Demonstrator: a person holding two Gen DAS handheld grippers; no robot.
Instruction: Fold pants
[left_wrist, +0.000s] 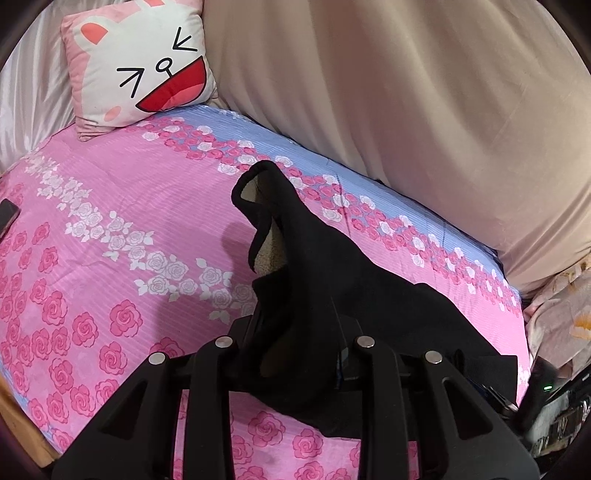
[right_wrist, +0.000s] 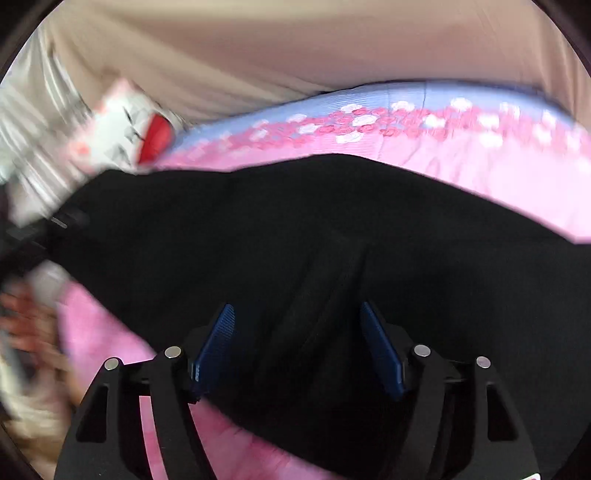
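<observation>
The black pants (left_wrist: 325, 266) with a cream fleece lining lie on the pink rose bedsheet (left_wrist: 110, 229). My left gripper (left_wrist: 295, 332) is shut on the pants' fabric and holds it bunched and lifted, the waistband end hanging ahead. In the right wrist view the pants (right_wrist: 258, 229) spread wide across the frame. My right gripper (right_wrist: 297, 314) is open, its blue pads (right_wrist: 218, 343) on either side of a fold of black fabric, just above it. This view is motion-blurred.
A cat-face cushion (left_wrist: 140, 62) leans at the bed's far left corner. A beige curtain (left_wrist: 406, 92) hangs along the far side. A dark phone (left_wrist: 7, 218) lies at the left edge. Clutter sits at the right (left_wrist: 554, 332).
</observation>
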